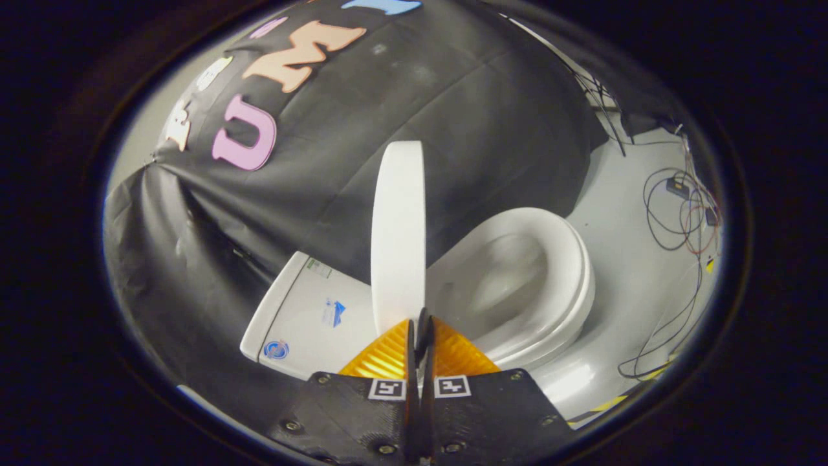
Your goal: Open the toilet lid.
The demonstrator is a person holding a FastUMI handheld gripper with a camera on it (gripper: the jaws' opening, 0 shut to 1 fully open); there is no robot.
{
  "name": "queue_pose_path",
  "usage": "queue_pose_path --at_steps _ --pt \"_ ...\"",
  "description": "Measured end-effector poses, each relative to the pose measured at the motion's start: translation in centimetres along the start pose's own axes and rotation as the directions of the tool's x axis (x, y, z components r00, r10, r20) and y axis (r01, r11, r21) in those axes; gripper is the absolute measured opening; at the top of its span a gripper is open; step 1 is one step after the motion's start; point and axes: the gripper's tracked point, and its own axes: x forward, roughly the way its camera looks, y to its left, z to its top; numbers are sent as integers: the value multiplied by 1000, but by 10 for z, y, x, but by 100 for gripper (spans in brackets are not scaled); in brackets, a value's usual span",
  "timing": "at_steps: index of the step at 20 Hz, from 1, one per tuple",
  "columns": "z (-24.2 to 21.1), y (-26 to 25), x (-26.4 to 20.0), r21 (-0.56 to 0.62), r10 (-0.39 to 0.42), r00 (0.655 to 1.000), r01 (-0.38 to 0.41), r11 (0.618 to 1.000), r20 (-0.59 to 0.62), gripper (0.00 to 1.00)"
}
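Observation:
The white toilet lid (398, 233) stands raised and is seen edge-on, rising straight up from just ahead of my fingertips. My gripper (424, 321) is shut, its fingers pressed together with nothing between them, at the lid's near lower rim. I cannot tell whether they touch it. Right of the lid lies the white seat (569, 259) around the uncovered bowl (511, 285). Left of the lid is the white tank (304, 317) with small stickers on it.
The black cloth wall hangs close behind the tank and the lid. On the pale floor (621, 213) right of the bowl lie loose cables (679, 220). A yellow-and-black tape strip (608, 406) runs along the floor near the toilet's base.

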Motion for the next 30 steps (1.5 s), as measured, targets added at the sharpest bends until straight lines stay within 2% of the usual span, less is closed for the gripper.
queue_pose_path --at_steps 4,9,12,15,20,30 --pt "1 8 -1 -54 -38 999 39 998 17 1" --pt "0 21 -4 -117 -43 998 47 992 42 2" --pt "0 39 -5 -206 -39 997 52 977 70 2" --pt "1 46 -6 -258 -64 992 91 962 112 2" --pt "-2 60 -5 -262 -81 987 115 958 138 2" --pt "-11 98 -5 -418 -90 983 151 896 160 2"
